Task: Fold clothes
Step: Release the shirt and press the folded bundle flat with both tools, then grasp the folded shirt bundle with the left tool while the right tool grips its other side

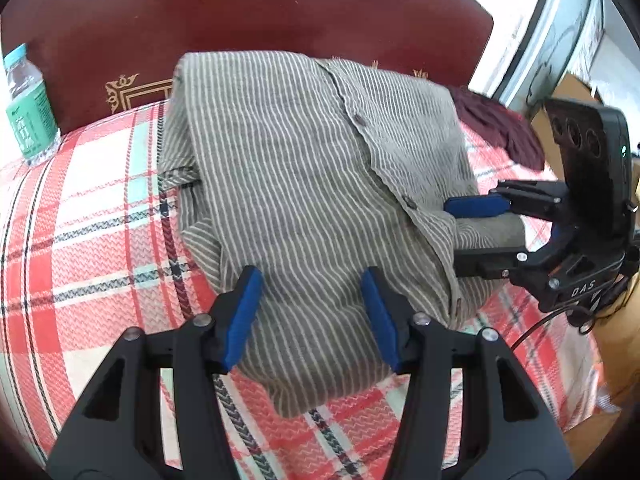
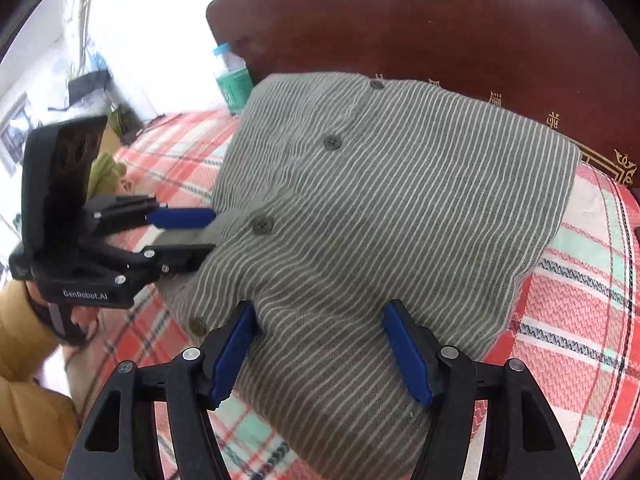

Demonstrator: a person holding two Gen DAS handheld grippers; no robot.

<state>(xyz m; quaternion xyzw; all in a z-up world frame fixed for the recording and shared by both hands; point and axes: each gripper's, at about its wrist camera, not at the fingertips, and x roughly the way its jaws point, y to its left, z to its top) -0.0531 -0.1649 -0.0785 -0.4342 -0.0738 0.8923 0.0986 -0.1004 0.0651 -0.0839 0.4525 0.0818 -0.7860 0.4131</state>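
The striped button-up shirt (image 1: 304, 184) lay folded into a thick bundle on the plaid bedspread (image 1: 92, 216), against the dark red headboard (image 1: 248, 12). You held your left gripper (image 1: 312, 316) and right gripper (image 2: 320, 348) at its near edge, jaws parted, cloth between the pads but not visibly pinched. It looked light, limp and prone to slumping; you would do best to take it at the layered edges.
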